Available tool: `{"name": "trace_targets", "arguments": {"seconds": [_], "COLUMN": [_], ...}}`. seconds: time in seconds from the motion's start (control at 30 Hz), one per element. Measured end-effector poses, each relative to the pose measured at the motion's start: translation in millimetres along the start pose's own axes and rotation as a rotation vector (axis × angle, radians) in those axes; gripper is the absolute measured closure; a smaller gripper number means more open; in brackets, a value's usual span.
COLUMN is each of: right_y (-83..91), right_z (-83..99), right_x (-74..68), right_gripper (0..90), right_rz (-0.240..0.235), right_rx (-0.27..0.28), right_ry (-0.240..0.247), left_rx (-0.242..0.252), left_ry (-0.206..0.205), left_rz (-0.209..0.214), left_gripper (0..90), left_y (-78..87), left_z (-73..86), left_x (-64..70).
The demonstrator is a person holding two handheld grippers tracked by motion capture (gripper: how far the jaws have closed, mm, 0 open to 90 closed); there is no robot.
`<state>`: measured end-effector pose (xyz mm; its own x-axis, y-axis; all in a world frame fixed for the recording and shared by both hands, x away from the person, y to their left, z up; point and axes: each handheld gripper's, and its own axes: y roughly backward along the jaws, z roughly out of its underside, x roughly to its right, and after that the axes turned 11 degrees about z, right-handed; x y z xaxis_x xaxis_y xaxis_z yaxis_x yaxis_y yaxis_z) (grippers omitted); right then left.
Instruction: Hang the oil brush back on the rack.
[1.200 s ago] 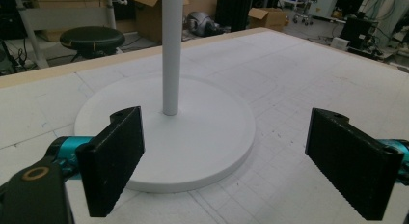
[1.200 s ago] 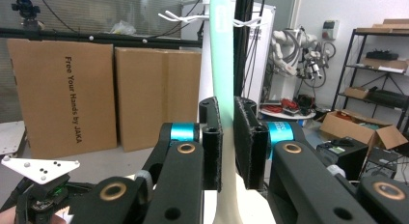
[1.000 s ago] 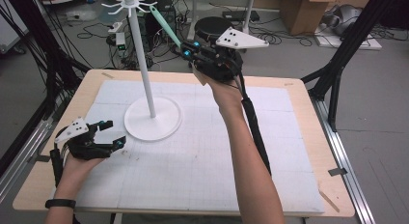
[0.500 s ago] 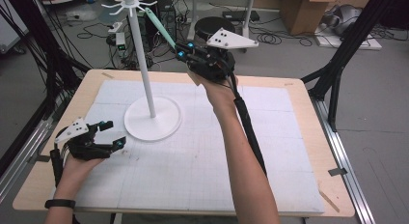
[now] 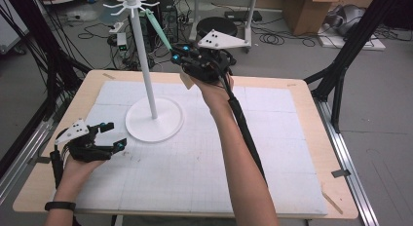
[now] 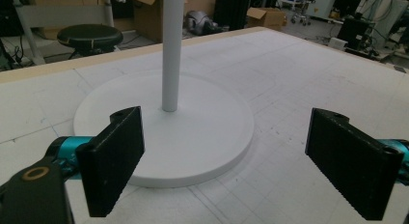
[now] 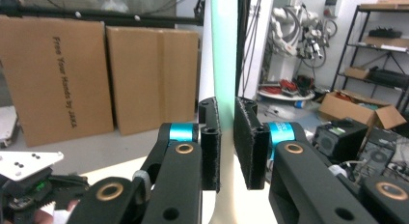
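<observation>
Nearest us, our left gripper (image 5: 108, 136) rests low on the white mat (image 5: 204, 177), jaws spread wide and empty, facing the round base of the one white stand (image 5: 154, 120) just ahead. Farther off, our right gripper (image 5: 176, 54) is raised beside the pole, clamped on the lower end of a single pale green strip (image 5: 159, 30). The strip's long axis slants up and away toward the hooks (image 5: 129, 0) at the stand's top, so the right hand is plainly the nearer one.
</observation>
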<state>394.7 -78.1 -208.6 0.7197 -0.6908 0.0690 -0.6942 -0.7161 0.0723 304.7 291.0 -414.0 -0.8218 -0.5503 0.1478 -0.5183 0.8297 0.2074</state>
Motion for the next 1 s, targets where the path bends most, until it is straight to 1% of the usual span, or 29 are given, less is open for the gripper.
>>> {"name": "trace_targets", "arguments": {"seconds": [0.07,0.17,0.27,0.33,0.37,0.43,0.47,0.5,0.53,0.67,0.73,0.8,0.87,0.93,1.0], "right_y": [-1.2,-2.9,-2.8,-0.4,0.9,5.3,7.7,10.7,13.7,29.3,38.0,46.8,57.0,67.9,78.1], "right_z": [0.7,1.6,2.7,3.7,4.7,6.9,8.2,9.6,11.4,19.4,24.9,30.4,35.3,40.4,46.6], "right_x": [-0.2,-0.7,0.4,1.8,3.2,5.1,6.9,8.1,10.0,18.6,22.8,26.5,30.3,34.4,39.1], "right_gripper": [79.5,73.5,65.3,60.6,58.9,54.4,51.9,50.6,49.9,42.9,39.2,35.5,33.6,32.0,29.4], "right_rz": [-0.012,-0.015,-0.021,-0.022,-0.019,-0.019,-0.017,-0.016,-0.020,-0.016,-0.026,-0.023,-0.022,-0.025,-0.023], "right_rx": [-0.011,-0.026,-0.037,-0.045,-0.049,-0.064,-0.073,-0.080,-0.081,-0.094,-0.109,-0.134,-0.140,-0.133,-0.143], "right_ry": [0.002,0.015,0.013,0.005,0.015,0.010,0.019,0.018,0.024,0.030,0.024,0.035,0.040,0.031,0.034], "left_rx": [-0.002,0.000,-0.003,-0.002,-0.004,-0.004,-0.001,-0.002,0.003,0.004,0.003,0.000,-0.003,-0.007,-0.004], "left_ry": [0.000,0.002,-0.001,0.000,0.000,-0.003,-0.002,-0.006,0.001,-0.002,-0.002,-0.002,-0.001,-0.004,-0.005], "left_rz": [-0.001,-0.002,0.001,-0.001,-0.003,-0.005,-0.008,-0.015,-0.017,-0.026,-0.029,-0.030,-0.035,-0.037,-0.039], "left_gripper": [14.1,14.1,14.1,14.1,14.0,14.0,13.8,13.8,13.8,13.7,13.7,13.7,13.7,13.7,13.7], "left_y": [0.3,0.4,0.4,0.4,0.5,0.7,1.1,1.9,2.7,4.9,5.3,5.2,5.2,5.7,6.4], "left_z": [-0.2,-0.1,0.0,0.2,0.2,0.3,0.2,0.1,0.3,0.1,0.1,0.4,0.7,0.6,0.3], "left_x": [0.0,0.0,-0.1,-0.2,-0.4,-1.3,-1.6,-2.2,-2.2,-2.7,-2.8,-3.4,-3.5,-3.3,-3.3]}}
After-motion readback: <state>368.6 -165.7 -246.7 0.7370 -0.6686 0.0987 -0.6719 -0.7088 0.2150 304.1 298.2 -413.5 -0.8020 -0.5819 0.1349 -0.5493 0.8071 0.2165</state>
